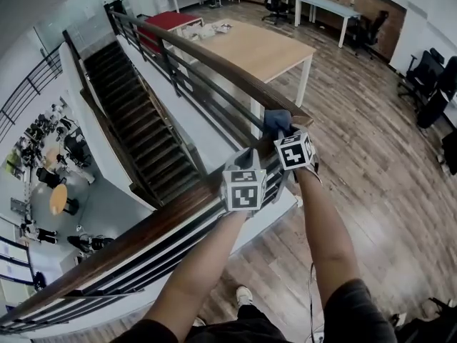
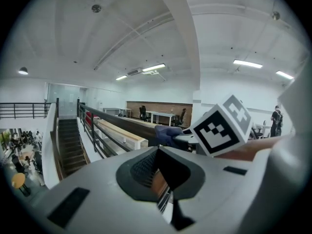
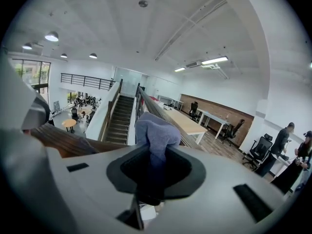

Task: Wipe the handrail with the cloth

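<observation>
Cloth (image 3: 156,130), bunched in the clenched right claw (image 3: 152,177), sits at the handrail (image 1: 214,64) corner, seemingly set to drag along the wood. Left claw (image 2: 160,177) hangs released above that handrail nearer in, empty, probably keeping clear.

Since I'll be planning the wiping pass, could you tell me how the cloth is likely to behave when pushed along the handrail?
The cloth bulges limply from the right gripper's jaws, so it is probably soft and floppy. Being a small bunch, it likely weighs little and should mould to the handrail.
</observation>
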{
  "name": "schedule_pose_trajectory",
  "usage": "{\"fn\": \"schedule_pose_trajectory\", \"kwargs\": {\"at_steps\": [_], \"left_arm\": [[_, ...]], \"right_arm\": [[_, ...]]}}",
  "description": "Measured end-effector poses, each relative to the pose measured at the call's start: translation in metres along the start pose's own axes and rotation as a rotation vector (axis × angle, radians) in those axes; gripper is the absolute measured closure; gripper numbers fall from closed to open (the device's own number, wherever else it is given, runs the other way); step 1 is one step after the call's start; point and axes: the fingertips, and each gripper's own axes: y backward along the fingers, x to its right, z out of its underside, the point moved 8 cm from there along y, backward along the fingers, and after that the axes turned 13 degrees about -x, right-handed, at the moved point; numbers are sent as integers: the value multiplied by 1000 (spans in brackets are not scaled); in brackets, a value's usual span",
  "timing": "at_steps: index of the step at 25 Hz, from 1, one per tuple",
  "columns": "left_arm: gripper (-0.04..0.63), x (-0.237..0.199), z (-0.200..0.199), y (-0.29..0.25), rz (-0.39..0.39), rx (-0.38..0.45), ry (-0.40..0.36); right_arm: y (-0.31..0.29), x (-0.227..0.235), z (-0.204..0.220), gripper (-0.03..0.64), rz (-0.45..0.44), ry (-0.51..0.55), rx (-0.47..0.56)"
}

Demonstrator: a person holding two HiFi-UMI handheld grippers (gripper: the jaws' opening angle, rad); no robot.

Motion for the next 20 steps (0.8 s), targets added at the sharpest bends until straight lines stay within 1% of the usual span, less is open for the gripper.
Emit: {"fn": "schedule_pose_trajectory", "kwargs": {"at_steps": [3, 5, 7, 9, 13, 16, 18, 20], "left_arm": [[594, 1, -1, 0, 5, 8, 4], [594, -1, -3, -1, -6, 26, -5], [594, -3, 1, 3, -10, 47, 1], [594, -9, 9, 12, -7, 66, 15], [594, -29, 24, 42, -14, 110, 50], [594, -38, 38, 76, -29, 189, 46], [594, -44, 64, 102, -33, 231, 47], [594, -51, 103, 126, -45, 224, 46]], "right_arm": [[-3, 8, 1, 538, 6, -7, -1], [-5, 14, 1, 538, 12, -15, 7], [-1, 13, 3, 538, 16, -27, 49], [12, 3, 6, 537, 10, -27, 122], [53, -37, 8, 538, -26, -3, 235], [91, -79, 18, 537, -77, -17, 311], [115, -118, 38, 537, -105, -26, 339], [136, -161, 61, 537, -133, -26, 358]]}}
